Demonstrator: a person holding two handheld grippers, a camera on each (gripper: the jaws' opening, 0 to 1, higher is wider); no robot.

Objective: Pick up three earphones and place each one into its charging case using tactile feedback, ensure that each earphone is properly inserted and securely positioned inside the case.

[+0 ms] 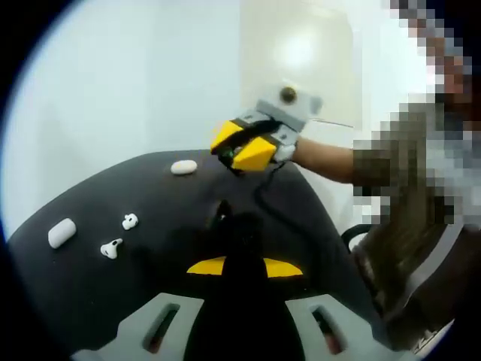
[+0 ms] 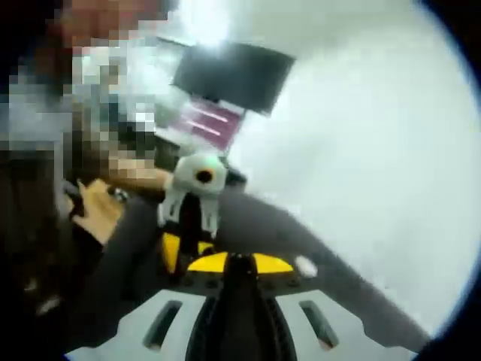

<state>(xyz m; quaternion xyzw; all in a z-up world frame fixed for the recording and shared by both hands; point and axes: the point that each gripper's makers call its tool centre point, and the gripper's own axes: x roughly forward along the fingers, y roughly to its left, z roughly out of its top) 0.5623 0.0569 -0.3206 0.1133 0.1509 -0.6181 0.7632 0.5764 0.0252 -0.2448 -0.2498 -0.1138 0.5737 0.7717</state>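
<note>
Two earphones [image 1: 120,235] lie loose on my dark mat [image 1: 188,248] beside a case [image 1: 62,232] | second case [image 1: 183,167] farther off | left gripper [image 1: 245,266] clenched, empty | right gripper [image 1: 242,147] hovering above the mat, clenched, empty, poised to pick.

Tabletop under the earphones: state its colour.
Black, a matte dark tabletop; the white earphones stand out against it, best in the left gripper view.

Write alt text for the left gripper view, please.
On a dark round table lie two small white earbuds and two white oval charging cases, untouched. The left gripper hovers shut in front; the right gripper, held by a person's hand, hovers at the far edge.
</note>
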